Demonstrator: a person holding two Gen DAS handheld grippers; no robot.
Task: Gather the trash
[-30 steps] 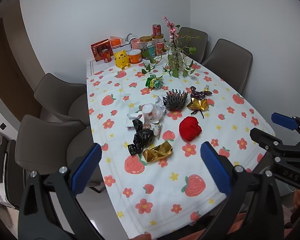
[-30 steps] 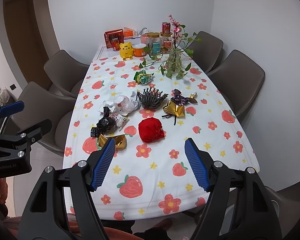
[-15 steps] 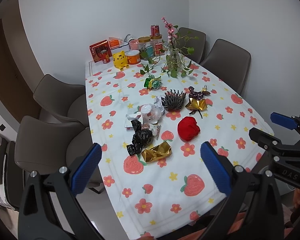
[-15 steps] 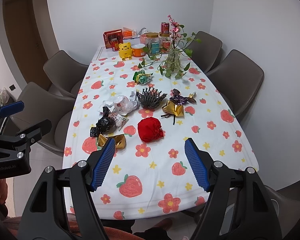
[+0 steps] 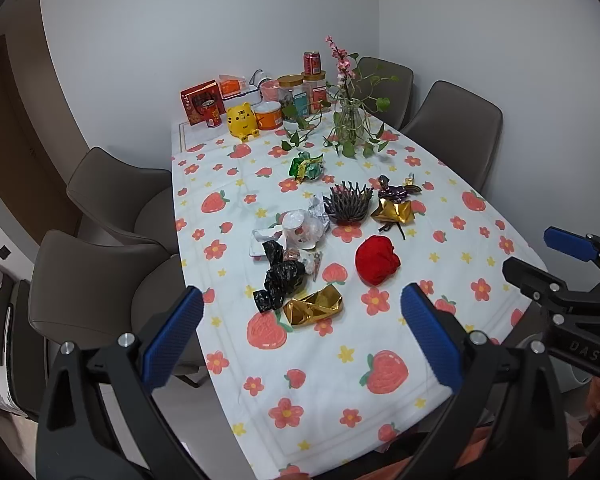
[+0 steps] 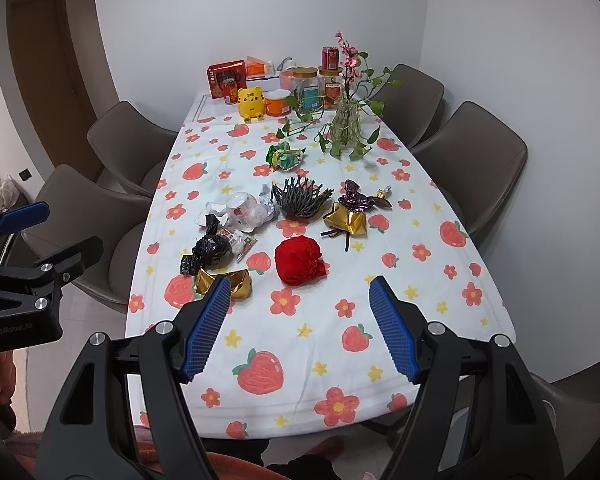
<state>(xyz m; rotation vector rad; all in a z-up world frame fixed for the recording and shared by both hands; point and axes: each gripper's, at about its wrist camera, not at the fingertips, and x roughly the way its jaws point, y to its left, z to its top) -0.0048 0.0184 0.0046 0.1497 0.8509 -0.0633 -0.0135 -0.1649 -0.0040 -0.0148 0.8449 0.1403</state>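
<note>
From my left gripper point(image 5: 302, 334), jaws wide, empty, crinkled gold foil point(image 5: 314, 310) lying crosswise mid-table point(image 5: 380, 420), glossy black bag point(image 5: 282, 278) touching it; from my right gripper point(image 6: 300, 330), wide too, rounded red wad point(image 6: 300, 260), perhaps cloth, ahead.

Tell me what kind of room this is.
Most likely a home dining room. A long table under a strawberry-and-flower cloth has padded brown chairs along both sides, and at its far end stand a glass vase of trailing greenery and snack jars. Crumpled wrappers lie scattered mid-table.
</note>
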